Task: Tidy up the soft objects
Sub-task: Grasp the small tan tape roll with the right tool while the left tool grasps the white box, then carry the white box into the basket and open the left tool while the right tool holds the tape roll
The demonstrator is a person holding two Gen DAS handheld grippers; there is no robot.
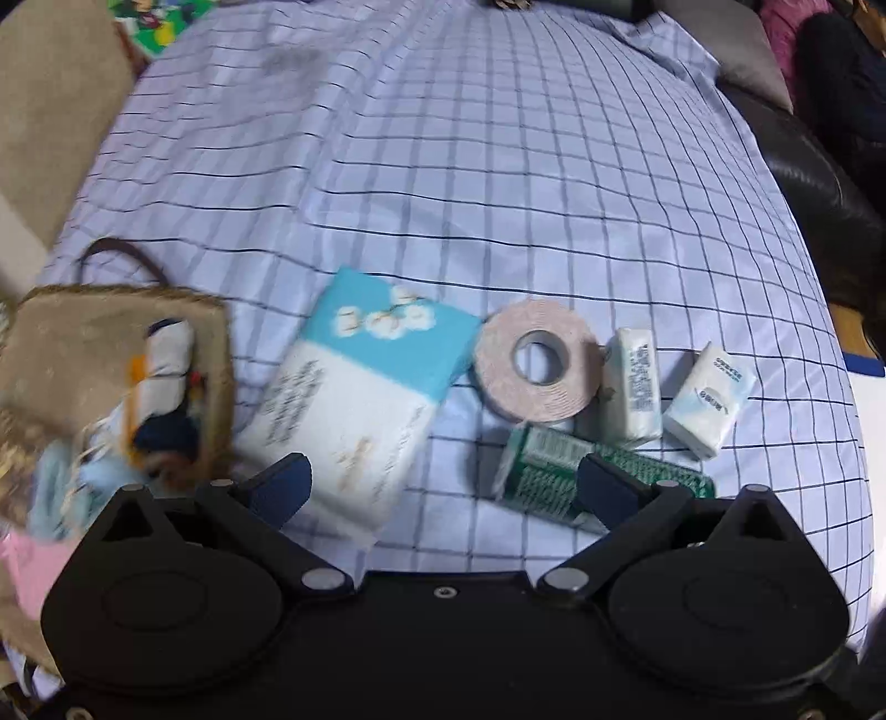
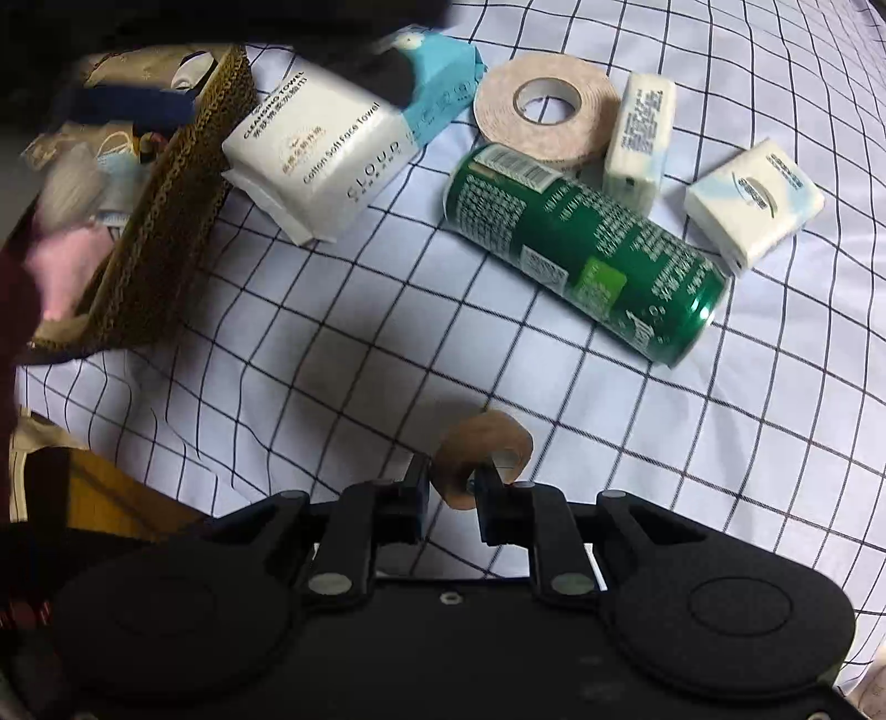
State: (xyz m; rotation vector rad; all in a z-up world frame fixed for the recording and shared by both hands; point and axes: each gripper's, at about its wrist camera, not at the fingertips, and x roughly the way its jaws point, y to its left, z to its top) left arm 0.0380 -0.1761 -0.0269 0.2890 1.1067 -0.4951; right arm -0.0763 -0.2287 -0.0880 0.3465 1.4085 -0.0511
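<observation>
A green can (image 2: 587, 252) lies on its side on the checked sheet (image 2: 692, 471), touching a roll of beige tape (image 2: 545, 108). Past the sheet's far left corner shows a green printed item (image 1: 158, 19); at its right edge, a black leather cushion (image 1: 819, 183).

The matte black plastic left gripper (image 1: 446, 487) has two round housings, angled link arms with silver pivot pins, a small centre screw and dark blue fingertip pads (image 1: 282, 487). The matte black plastic right gripper (image 2: 451, 490) matches, with black fingertips.
</observation>
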